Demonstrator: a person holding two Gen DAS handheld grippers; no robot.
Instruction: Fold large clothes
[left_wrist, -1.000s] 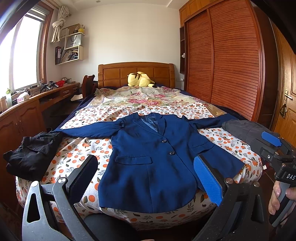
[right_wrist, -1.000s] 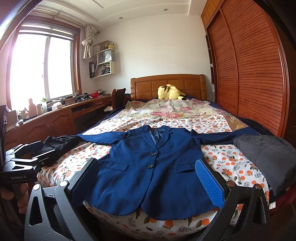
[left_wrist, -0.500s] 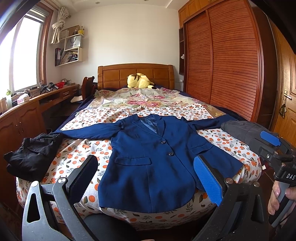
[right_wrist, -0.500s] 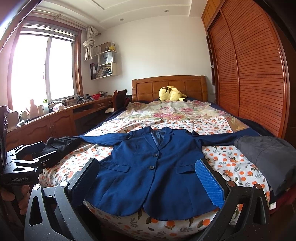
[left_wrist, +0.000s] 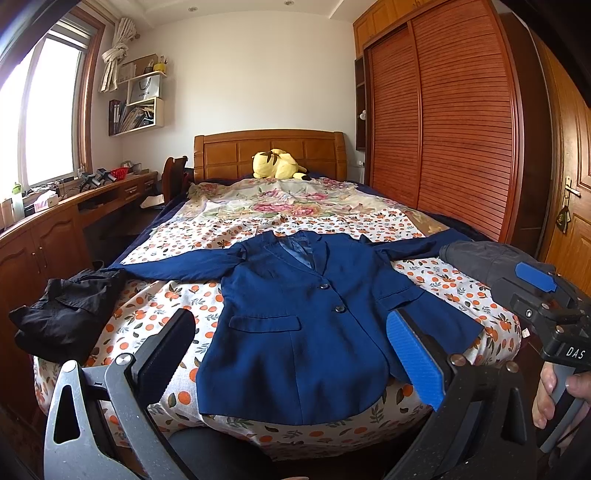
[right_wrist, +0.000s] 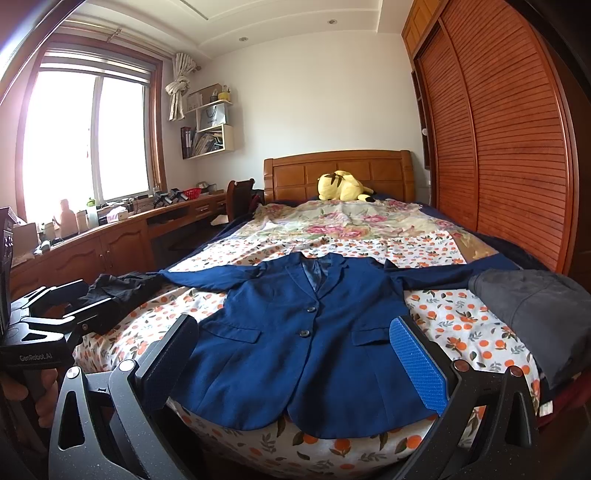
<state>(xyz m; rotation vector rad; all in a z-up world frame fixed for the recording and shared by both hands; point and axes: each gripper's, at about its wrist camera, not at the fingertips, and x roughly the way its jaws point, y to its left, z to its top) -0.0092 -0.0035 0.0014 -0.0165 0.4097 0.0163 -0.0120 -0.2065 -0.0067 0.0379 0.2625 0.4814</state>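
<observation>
Nearest the cameras, the left gripper (left_wrist: 291, 354) and right gripper (right_wrist: 295, 360) hover at the foot of the bed (left_wrist: 177, 295), both with jaws wide apart and holding nothing. Just beyond, a navy blazer (left_wrist: 303, 332) lies flat, face up, buttoned, sleeves spread sideways. No fold looks begun; all folding remains. Black clothing (left_wrist: 62, 317) sits at the left edge, a grey garment (right_wrist: 535, 314) at the right. Farther back, wall shelves (left_wrist: 136, 107) hold books and boxes.
</observation>
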